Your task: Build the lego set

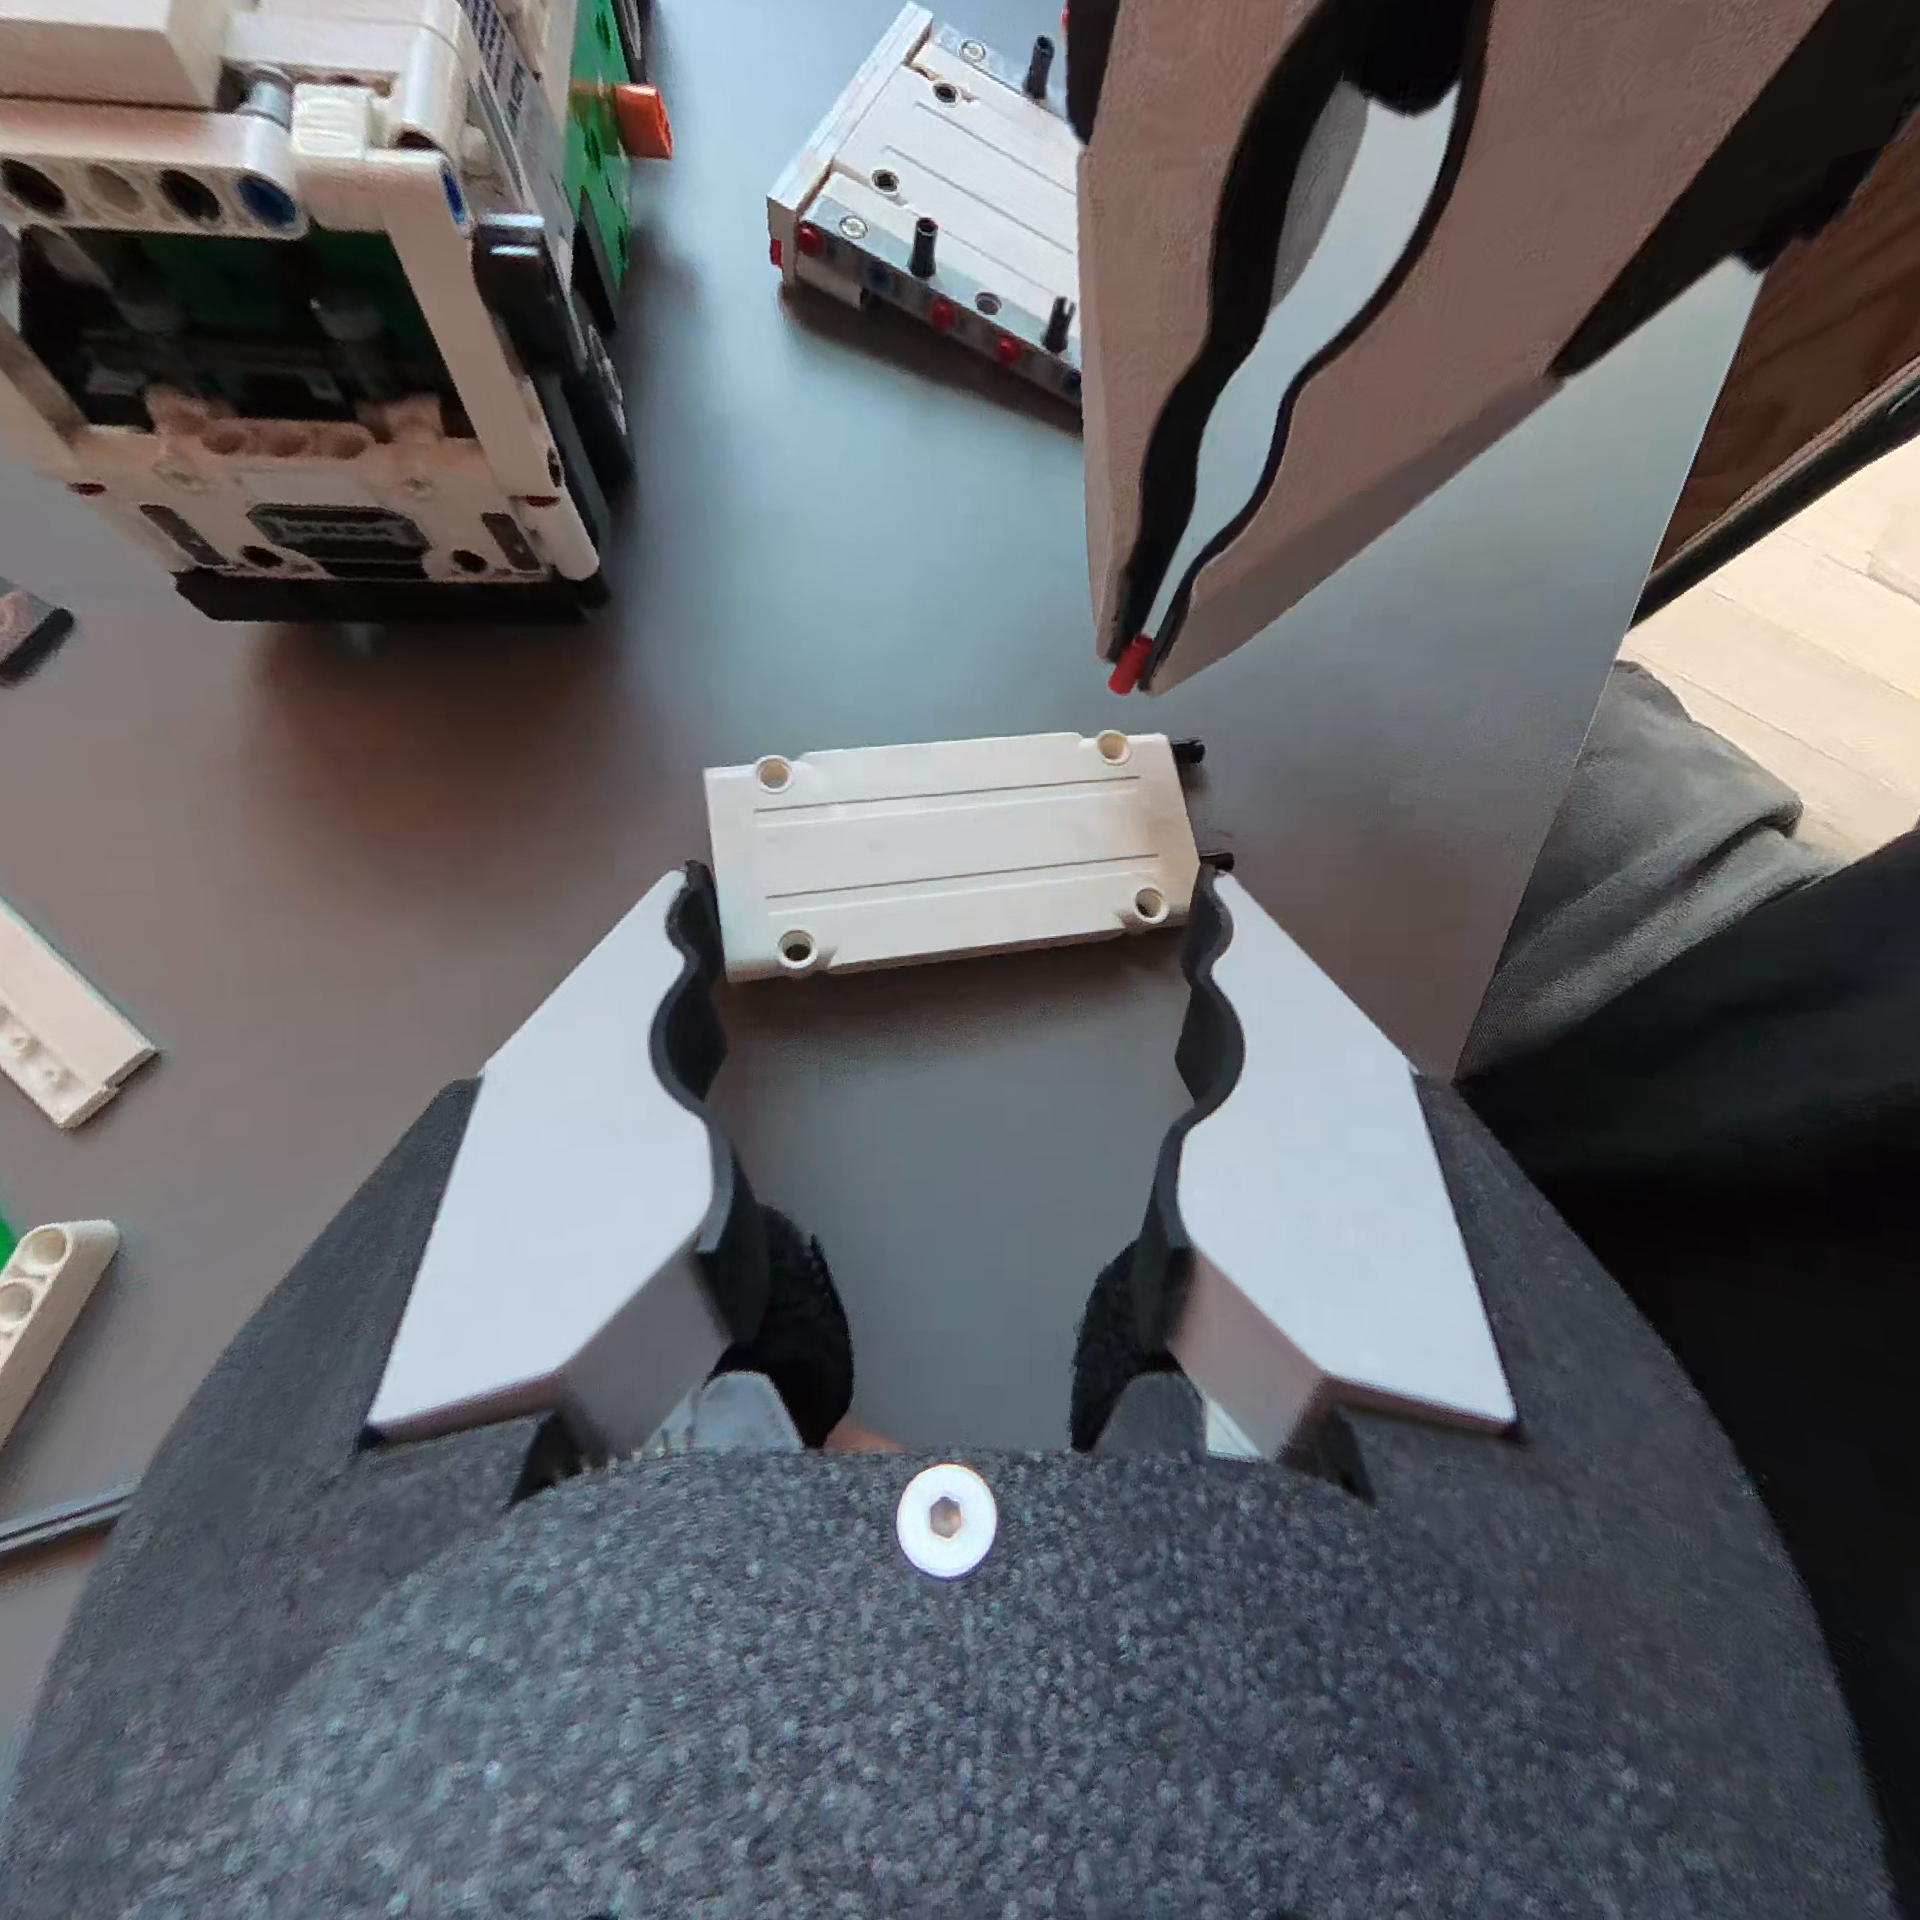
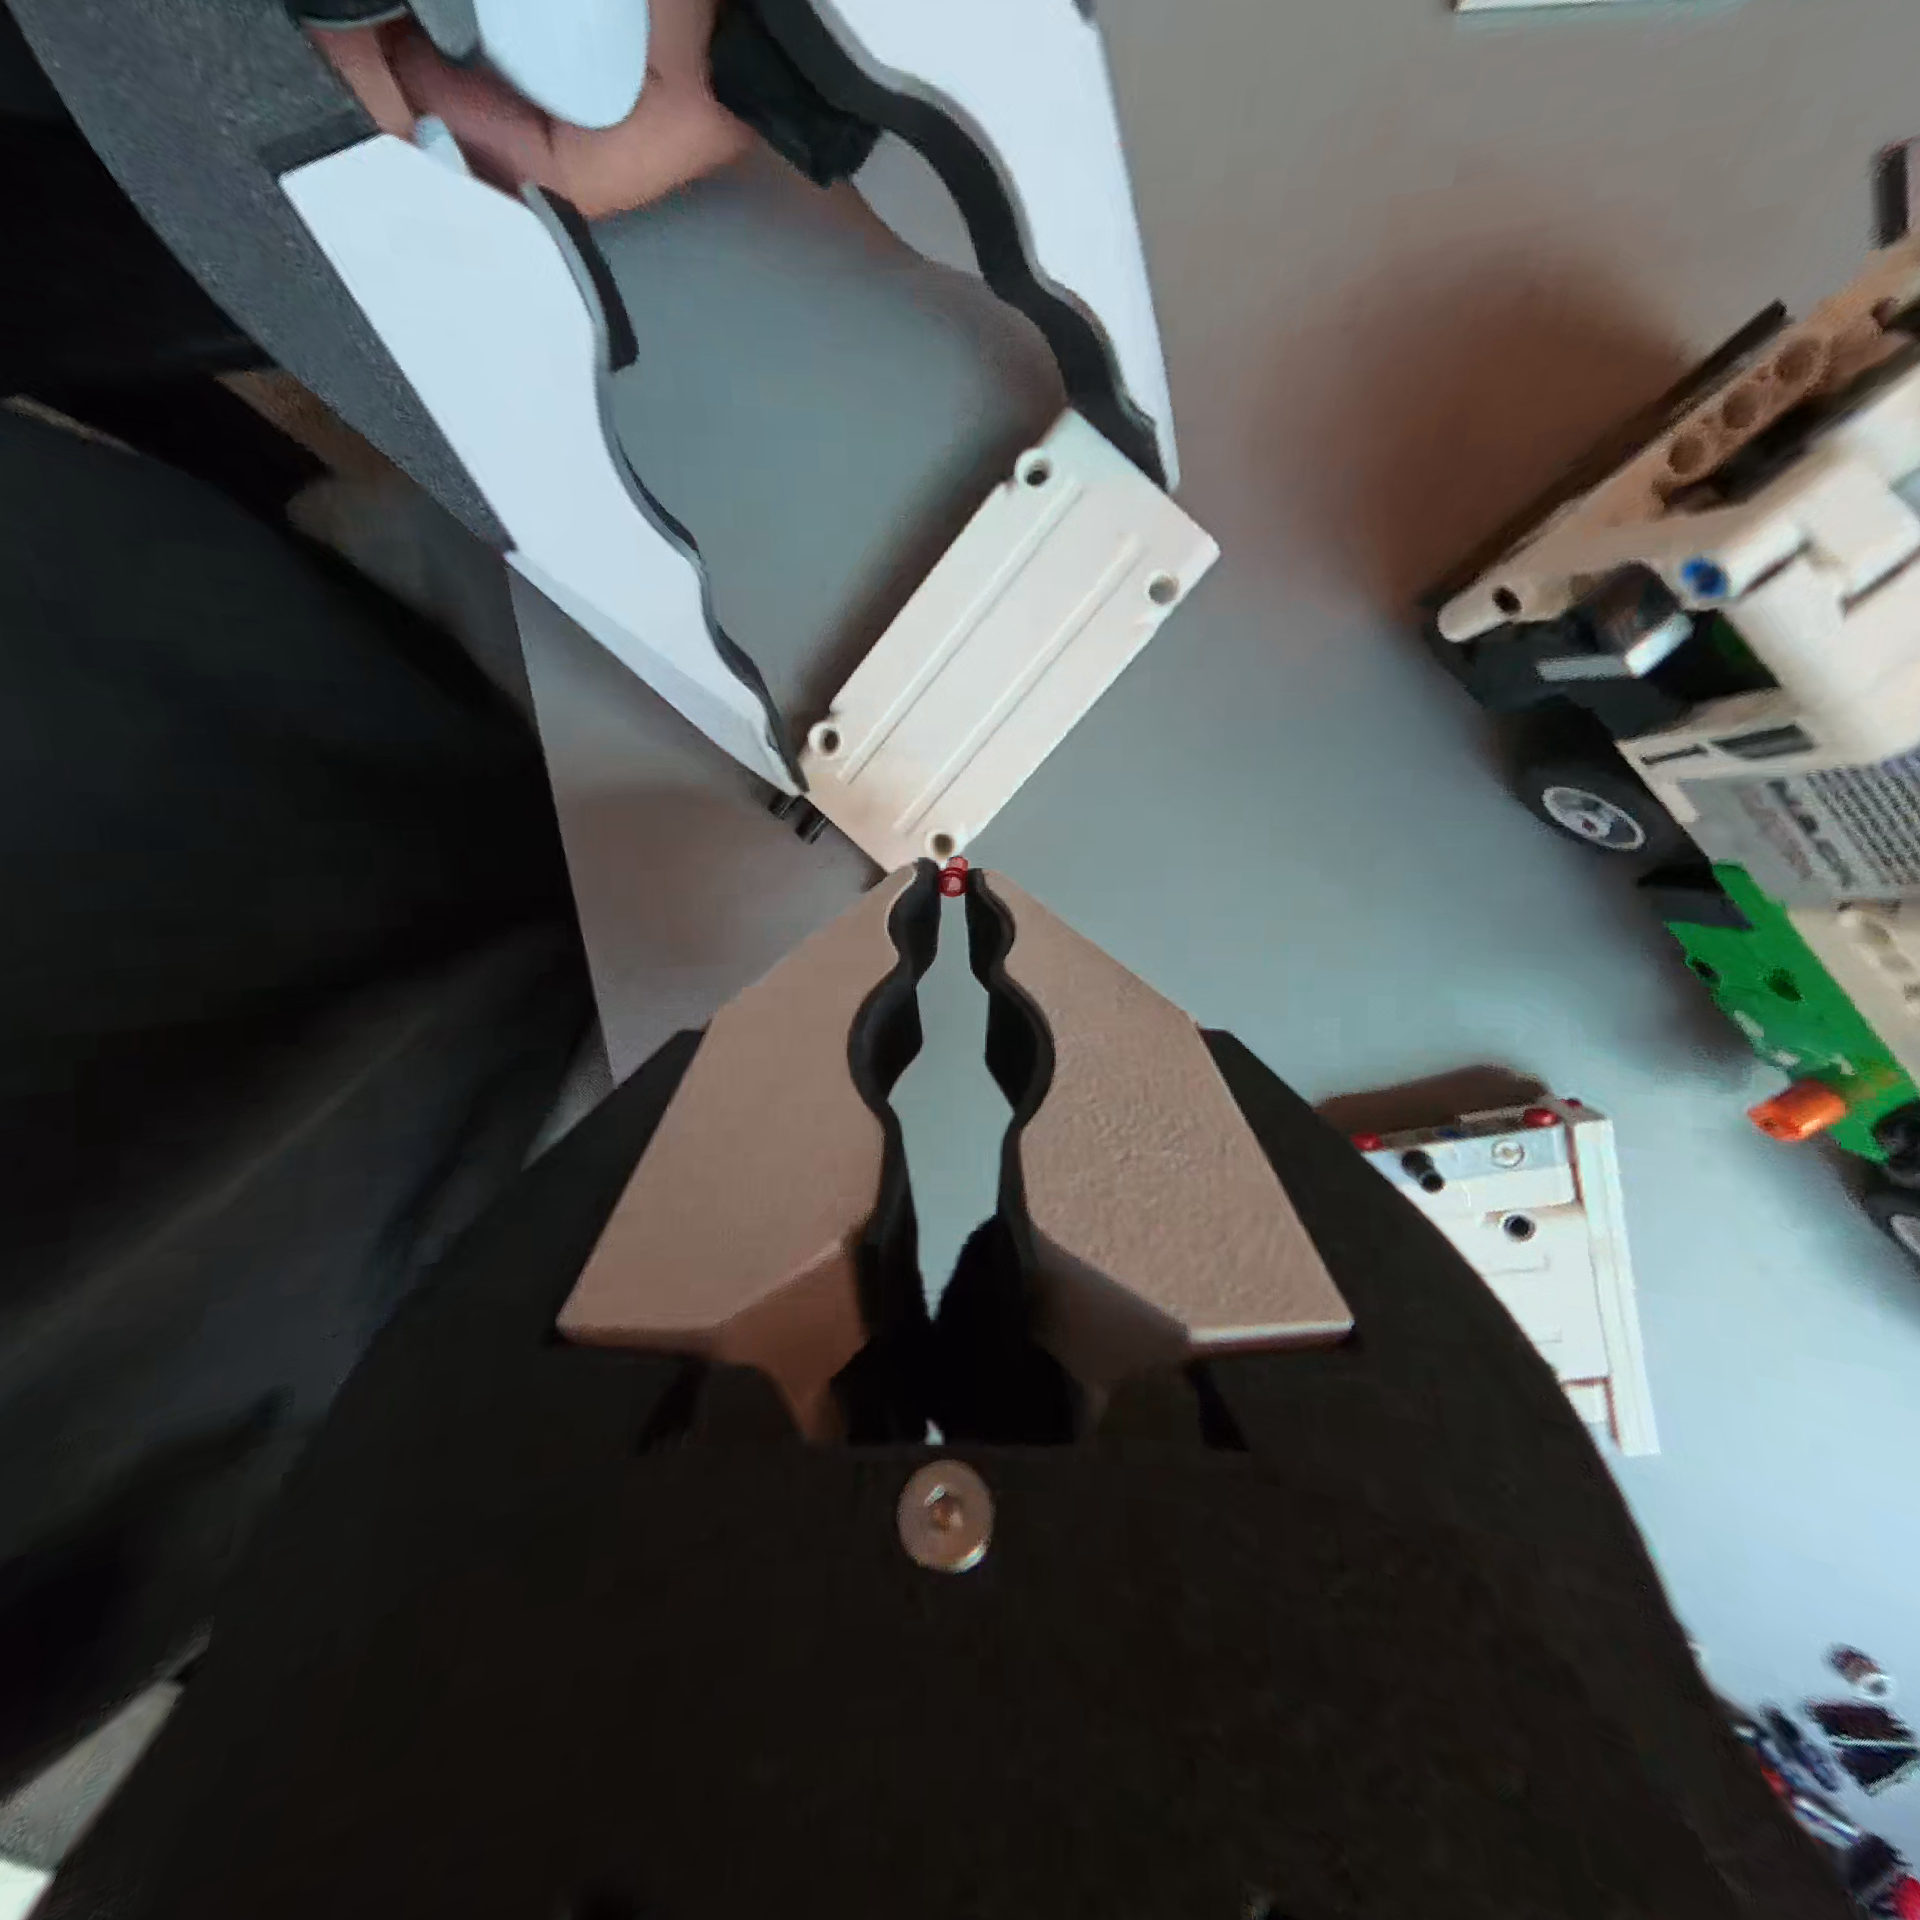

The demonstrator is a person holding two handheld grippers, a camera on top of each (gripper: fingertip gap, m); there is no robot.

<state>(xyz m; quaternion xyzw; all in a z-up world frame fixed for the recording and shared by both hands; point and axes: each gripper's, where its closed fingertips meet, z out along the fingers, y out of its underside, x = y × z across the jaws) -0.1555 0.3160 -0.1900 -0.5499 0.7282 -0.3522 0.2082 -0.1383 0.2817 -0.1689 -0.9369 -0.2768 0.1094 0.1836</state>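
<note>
A white rectangular panel (image 1: 940,852) with a hole at each corner lies flat on the dark table (image 1: 416,790). Two black pins (image 1: 1190,746) stick out of its right end. My left gripper (image 1: 948,894) is open wide, its fingertips on either side of the panel's near edge, not gripping it. My right gripper (image 2: 951,883) is shut on a small red pin (image 2: 952,881), held just off a corner hole of the panel (image 2: 1008,655). In the left wrist view the right gripper (image 1: 1138,665) hangs over the panel's far right corner with the red pin (image 1: 1129,662) at its tips.
A white, black and green brick-built truck (image 1: 312,312) stands at the far left. A second white panel assembly (image 1: 956,208) with red and black pins lies beyond. Loose white parts (image 1: 62,1029) lie at the left. The table's edge (image 1: 1538,935) runs close on the right. Spacing between my two grippers at the tips: around 5 centimeters.
</note>
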